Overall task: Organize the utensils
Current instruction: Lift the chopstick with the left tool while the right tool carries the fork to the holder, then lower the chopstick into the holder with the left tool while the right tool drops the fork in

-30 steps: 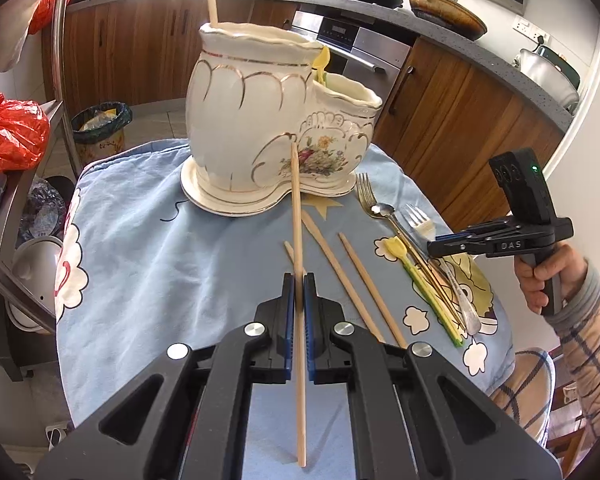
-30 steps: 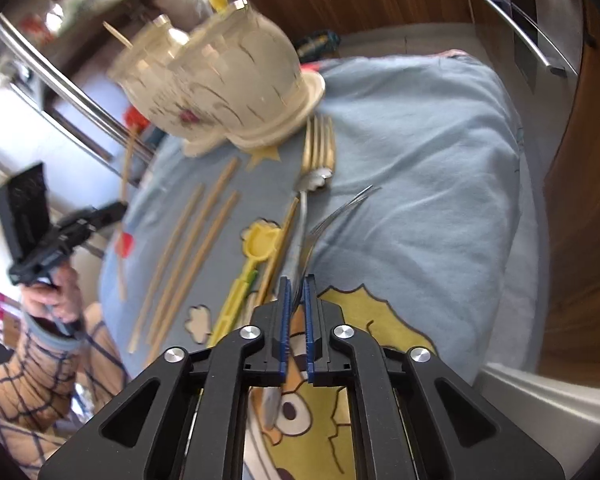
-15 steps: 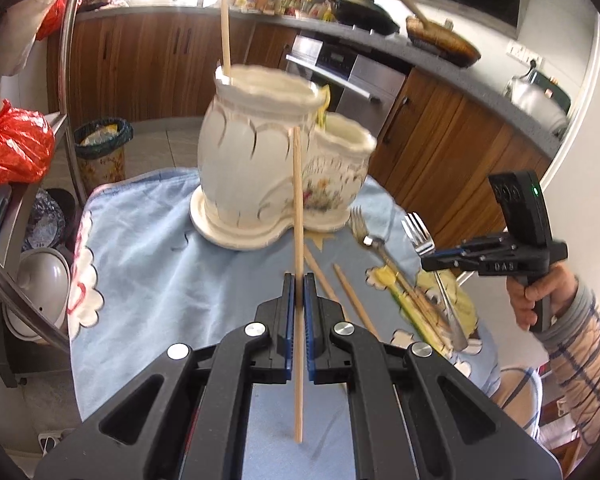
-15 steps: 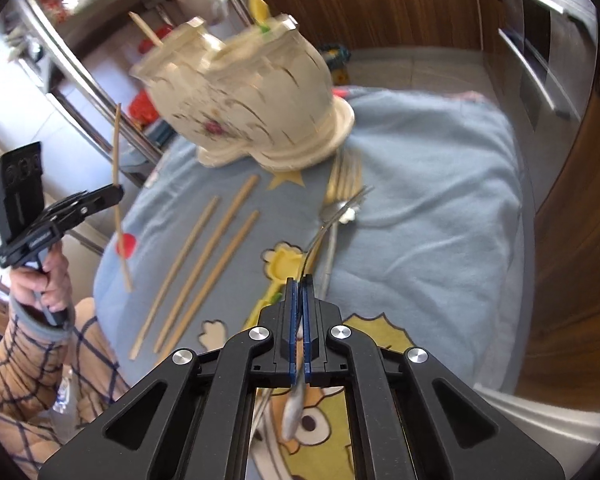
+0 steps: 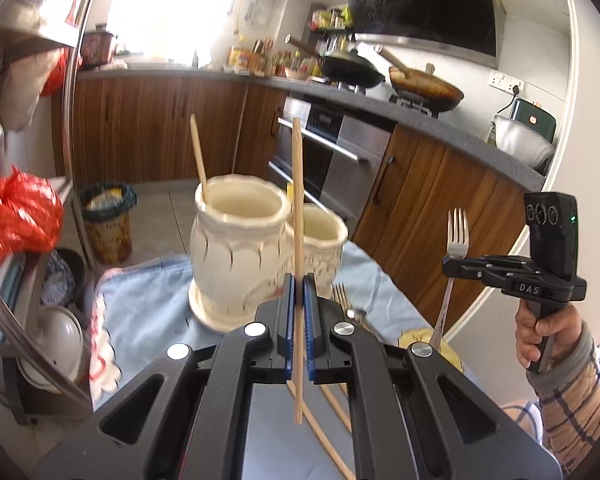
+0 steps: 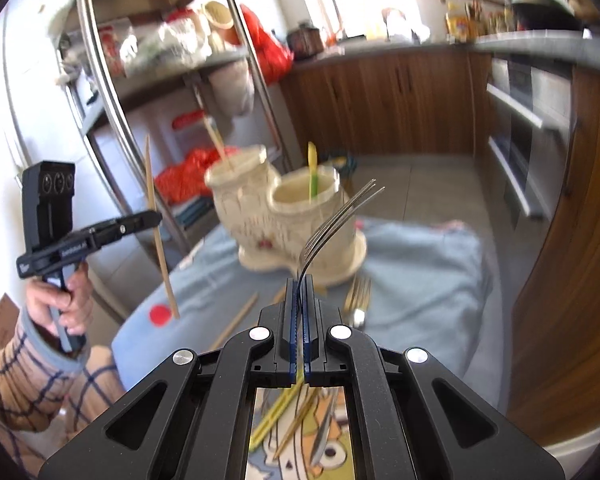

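1. Clamping a chopstick [image 5: 298,240] near its middle, left gripper [image 5: 298,300]; stick upright, light, stiff.
2. Pinching a fork [image 6: 332,224] by its handle, right gripper [image 6: 299,312]; metal, smooth, likely slippery.
3. Ahead of both: ceramic holder [image 5: 240,256], fragile; lower utensils gently.

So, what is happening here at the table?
A person is sorting utensils into a cream ceramic holder with two cups. The left tool is shut on a wooden chopstick, held upright in front of the holder. The right tool is shut on a fork. More chopsticks lie on the blue cloth.
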`<state>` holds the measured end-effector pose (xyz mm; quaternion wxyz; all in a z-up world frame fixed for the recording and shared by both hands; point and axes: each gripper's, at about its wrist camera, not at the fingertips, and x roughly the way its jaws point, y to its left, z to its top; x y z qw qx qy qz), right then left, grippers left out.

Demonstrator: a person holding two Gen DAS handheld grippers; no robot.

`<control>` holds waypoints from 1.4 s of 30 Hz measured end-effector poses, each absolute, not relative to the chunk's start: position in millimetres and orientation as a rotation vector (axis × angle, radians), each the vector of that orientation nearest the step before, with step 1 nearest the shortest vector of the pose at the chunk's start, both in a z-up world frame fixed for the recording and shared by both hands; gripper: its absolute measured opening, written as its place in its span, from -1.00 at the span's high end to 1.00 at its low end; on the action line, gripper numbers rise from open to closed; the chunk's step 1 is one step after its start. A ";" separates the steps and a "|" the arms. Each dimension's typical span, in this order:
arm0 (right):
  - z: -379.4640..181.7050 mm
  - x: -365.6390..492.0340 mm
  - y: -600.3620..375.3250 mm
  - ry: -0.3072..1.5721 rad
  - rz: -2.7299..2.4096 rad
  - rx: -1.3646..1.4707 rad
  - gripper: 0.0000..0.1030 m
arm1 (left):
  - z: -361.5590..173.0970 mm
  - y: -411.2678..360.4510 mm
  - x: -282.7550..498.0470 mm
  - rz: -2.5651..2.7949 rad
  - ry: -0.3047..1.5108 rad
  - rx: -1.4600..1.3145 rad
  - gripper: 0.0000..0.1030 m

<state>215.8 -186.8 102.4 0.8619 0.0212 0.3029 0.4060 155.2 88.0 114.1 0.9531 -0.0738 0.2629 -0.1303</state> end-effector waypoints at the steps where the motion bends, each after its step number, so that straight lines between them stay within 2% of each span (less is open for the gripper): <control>1: 108.1 217.9 -187.4 0.616 0.851 0.053 0.94 | 118.2 86.9 155.6 -0.259 0.519 -0.141 0.92; 8: 156.6 220.0 -167.8 0.407 0.834 0.051 0.94 | 144.3 80.7 163.5 -0.201 0.415 -0.101 0.92; 17: 182.5 235.0 -137.4 0.275 0.823 0.016 0.94 | 175.2 78.4 184.9 -0.155 0.294 -0.073 0.92; 23: 181.6 252.1 -131.9 0.264 0.779 0.022 0.94 | 190.4 80.8 197.9 -0.098 0.178 -0.082 0.92; 32: 168.8 270.7 -109.7 0.275 0.723 -0.027 0.94 | 176.2 81.8 215.2 -0.034 0.083 -0.073 0.92; 42: 134.7 274.5 -64.6 0.302 0.632 -0.244 0.94 | 143.0 69.8 237.2 -0.013 0.170 -0.006 0.92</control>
